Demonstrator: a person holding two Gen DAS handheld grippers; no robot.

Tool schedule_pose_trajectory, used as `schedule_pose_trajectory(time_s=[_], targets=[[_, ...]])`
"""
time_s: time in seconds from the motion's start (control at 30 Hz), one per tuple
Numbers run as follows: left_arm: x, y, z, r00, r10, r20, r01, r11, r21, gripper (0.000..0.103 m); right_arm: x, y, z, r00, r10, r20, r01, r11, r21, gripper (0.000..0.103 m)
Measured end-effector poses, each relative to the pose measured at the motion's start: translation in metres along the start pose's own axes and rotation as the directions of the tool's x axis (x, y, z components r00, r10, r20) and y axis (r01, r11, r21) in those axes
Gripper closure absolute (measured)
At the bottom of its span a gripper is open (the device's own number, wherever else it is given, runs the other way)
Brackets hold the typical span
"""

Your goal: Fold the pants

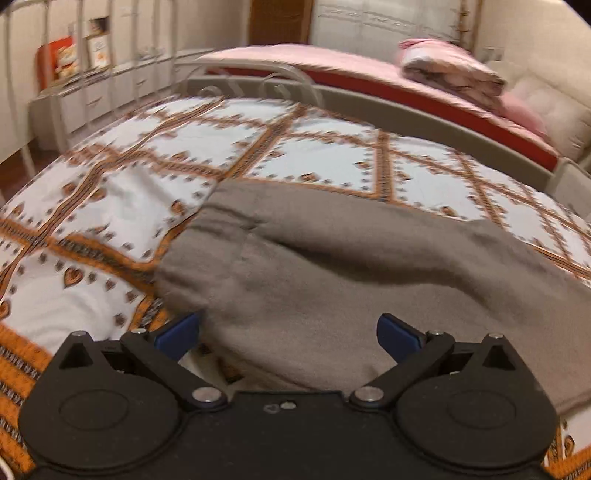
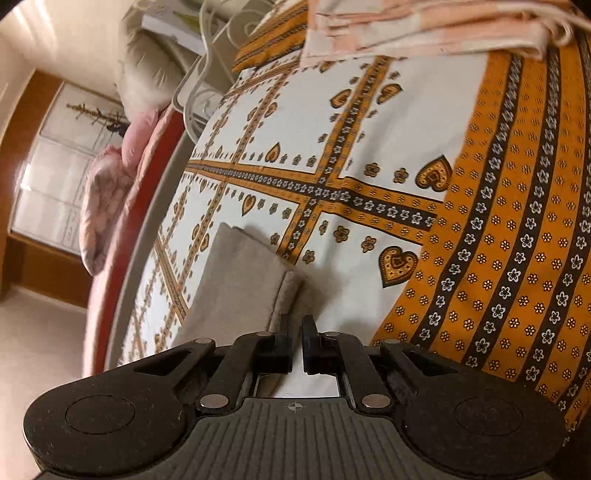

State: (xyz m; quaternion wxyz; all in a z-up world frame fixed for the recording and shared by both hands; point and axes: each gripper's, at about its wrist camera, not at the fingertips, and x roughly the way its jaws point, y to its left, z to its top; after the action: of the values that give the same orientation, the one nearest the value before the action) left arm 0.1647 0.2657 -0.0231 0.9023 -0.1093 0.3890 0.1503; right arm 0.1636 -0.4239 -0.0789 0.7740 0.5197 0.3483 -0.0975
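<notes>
Grey-brown pants [image 1: 317, 280] lie on a bed with a white and orange patterned cover [image 1: 122, 192]. In the left wrist view my left gripper [image 1: 288, 338] is open, its blue-padded fingers spread wide just above the near part of the pants, holding nothing. In the right wrist view my right gripper [image 2: 297, 341] has its fingers nearly together with a thin gap, nothing seen between them. It hovers over the cover [image 2: 332, 122] beside the end of the pants [image 2: 240, 280], which lies just left of the fingertips.
A second bed with pink bedding [image 1: 332, 62] and a rolled blanket [image 1: 450, 68] stands beyond a grey metal bed frame [image 1: 424, 110]. White drawers [image 1: 96, 96] line the left wall. A folded peach cloth [image 2: 424, 26] lies at the far end of the cover.
</notes>
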Motion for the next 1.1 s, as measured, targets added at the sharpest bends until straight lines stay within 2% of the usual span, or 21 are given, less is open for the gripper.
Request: schedule_pose_trajectory(time_s=[0.1, 0.2, 0.3, 0.4, 0.57, 0.63, 0.8, 0.87, 0.93, 0.97, 1.0, 1.03, 1.07, 1.1], targets=[[0.006, 0.011, 0.0, 0.999, -0.005, -0.038, 0.002, 0.997, -0.076, 0.006, 0.003, -0.004, 0.004, 1.0, 0.002, -0.013, -0.002, 1.0, 0.017, 0.097], [0.004, 0.017, 0.001, 0.999, -0.01, -0.032, 0.006, 0.993, -0.119, 0.006, 0.012, -0.001, 0.005, 0.999, 0.0, -0.043, 0.0, 1.0, 0.004, 0.097], [0.007, 0.018, 0.001, 0.999, -0.009, -0.046, 0.004, 0.992, -0.123, 0.006, 0.023, 0.001, 0.002, 0.997, -0.005, -0.076, 0.005, 1.0, -0.008, 0.096], [0.007, 0.016, 0.0, 0.999, -0.009, -0.05, 0.004, 0.994, -0.111, 0.006, 0.029, 0.0, 0.002, 0.997, 0.017, -0.075, -0.016, 1.0, 0.008, 0.089], [0.016, 0.011, -0.003, 0.996, -0.009, -0.092, 0.0, 0.996, -0.09, 0.006, 0.035, 0.003, 0.004, 0.997, 0.026, -0.078, -0.027, 1.0, -0.007, 0.087], [0.019, 0.009, -0.005, 0.994, -0.008, -0.107, 0.0, 0.997, -0.08, 0.006, 0.032, 0.013, 0.005, 0.998, 0.007, -0.061, -0.013, 0.995, -0.1, 0.094], [0.019, 0.01, -0.006, 0.993, -0.002, -0.114, -0.008, 0.996, -0.085, 0.006, 0.009, 0.045, -0.002, 0.995, 0.042, 0.088, -0.014, 0.955, -0.296, 0.095], [0.02, 0.011, -0.007, 0.993, 0.001, -0.118, -0.011, 0.997, -0.082, 0.006, 0.015, 0.047, -0.004, 0.994, -0.022, 0.105, 0.055, 0.944, -0.326, 0.095], [0.019, 0.014, -0.007, 0.993, 0.001, -0.119, -0.012, 0.995, -0.094, 0.006, 0.032, 0.031, -0.001, 0.994, -0.107, 0.03, 0.111, 0.961, -0.255, 0.095], [0.018, 0.016, -0.007, 0.993, 0.002, -0.116, -0.014, 0.994, -0.104, 0.006, 0.034, 0.018, 0.004, 0.996, -0.087, 0.0, 0.086, 0.981, -0.172, 0.094], [0.017, 0.018, -0.007, 0.994, 0.003, -0.112, -0.016, 0.994, -0.111, 0.006, 0.027, 0.009, 0.008, 0.999, -0.038, 0.015, 0.039, 0.996, -0.082, 0.094], [0.015, 0.02, -0.007, 0.994, 0.004, -0.108, -0.017, 0.993, -0.116, 0.006, 0.014, 0.007, 0.01, 0.995, -0.058, 0.077, 0.062, 0.997, -0.055, 0.092], [0.014, 0.022, -0.007, 0.995, 0.006, -0.103, -0.018, 0.993, -0.118, 0.006, 0.001, 0.008, 0.01, 0.988, -0.073, 0.138, 0.082, 0.995, -0.057, 0.086], [0.013, 0.023, -0.007, 0.995, 0.009, -0.098, -0.021, 0.993, -0.119, 0.006, -0.009, 0.008, 0.011, 0.986, -0.038, 0.16, 0.047, 0.998, -0.052, 0.078]])
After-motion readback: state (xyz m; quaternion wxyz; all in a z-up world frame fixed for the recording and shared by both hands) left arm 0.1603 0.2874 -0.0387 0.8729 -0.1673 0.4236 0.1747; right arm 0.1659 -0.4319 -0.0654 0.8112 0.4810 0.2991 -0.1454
